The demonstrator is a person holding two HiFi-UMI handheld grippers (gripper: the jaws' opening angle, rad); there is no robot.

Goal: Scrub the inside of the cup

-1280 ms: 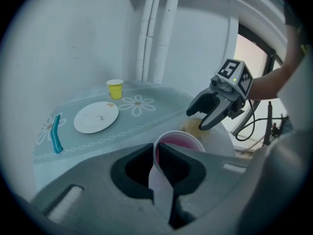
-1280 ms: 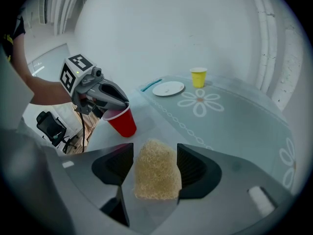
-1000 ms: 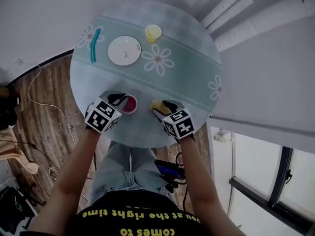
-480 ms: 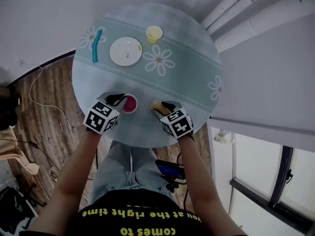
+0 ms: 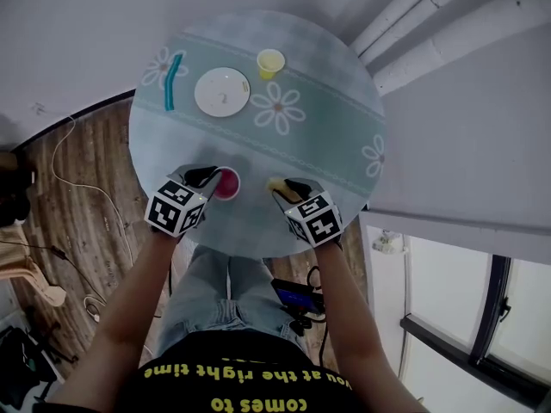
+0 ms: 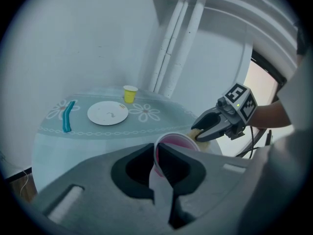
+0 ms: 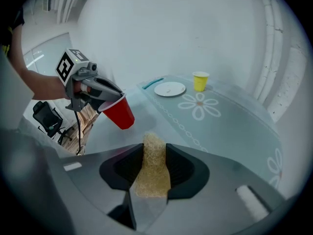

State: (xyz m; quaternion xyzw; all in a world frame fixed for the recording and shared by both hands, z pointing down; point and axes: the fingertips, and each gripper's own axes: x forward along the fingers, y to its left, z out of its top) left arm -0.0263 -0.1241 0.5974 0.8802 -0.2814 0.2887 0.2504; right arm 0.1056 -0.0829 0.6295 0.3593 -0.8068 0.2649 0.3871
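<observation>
Presently the right gripper (image 7: 154, 153) has just been closing its jaws, which now pinch the fibrous scrub pad (image 7: 152, 175). The left gripper (image 6: 157, 155) is clamped on the rim of the red cup (image 6: 175, 142), at lower centre of the head view, so scrubbing looks ready to begin. Both work near the table's (image 5: 327, 136) lower edge; the plate (image 5: 222, 91) and yellow cup (image 5: 269, 61) sit well apart at the top, leaving open room.

A round counter (image 5: 331, 84) under a pale teal cloth printed with white daisies carries a round white plate (image 5: 222, 92). Near the plate's left lies a slim, slightly curved teal-blue stick (image 5: 172, 80). Near the plate's right stands a small yellow plastic cup (image 5: 269, 62). Pale grey pipes (image 5: 413, 15) run along the wall, well right of the plate.
</observation>
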